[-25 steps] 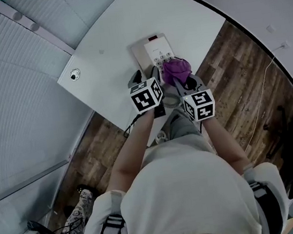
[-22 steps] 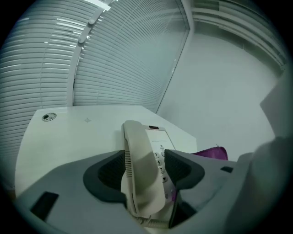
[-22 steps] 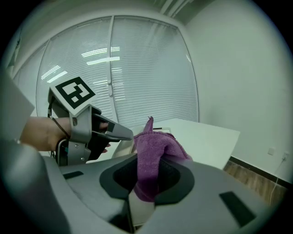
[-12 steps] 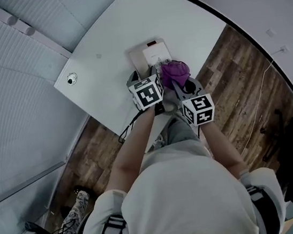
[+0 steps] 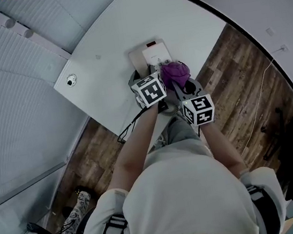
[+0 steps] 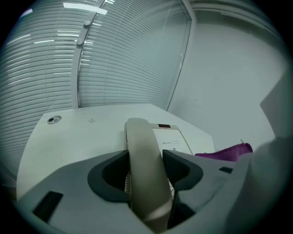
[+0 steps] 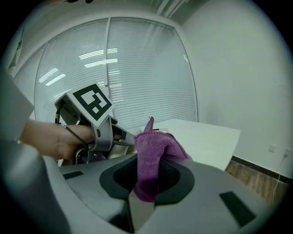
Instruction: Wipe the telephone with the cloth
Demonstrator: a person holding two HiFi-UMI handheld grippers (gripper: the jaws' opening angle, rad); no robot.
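Observation:
The pale telephone [image 5: 148, 54] lies on the white table [image 5: 104, 44]. Its handset [image 6: 139, 137] rests along the left of the base [image 6: 171, 137]. My left gripper [image 5: 148, 74] reaches over it, and in the left gripper view this gripper [image 6: 145, 171] has the handset between its jaws. They have just been closing, and both pads now sit against its sides. A purple cloth [image 5: 175, 72] hangs bunched from my right gripper [image 5: 180, 83], which is shut on it [image 7: 146, 176] just right of the phone. In the right gripper view the cloth [image 7: 153, 151] sticks up, with the left gripper [image 7: 98, 123] beside it.
A round grommet [image 5: 71, 80] sits in the table near its left corner. The table's front edge runs just under both grippers, with wooden floor [image 5: 240, 90] below it. A dark cable [image 5: 129, 129] hangs off that edge. Window blinds [image 6: 114, 55] stand behind the table.
My left gripper has moved forward and a little down onto the phone's left side, over the handset. The right gripper and its cloth have stayed put.

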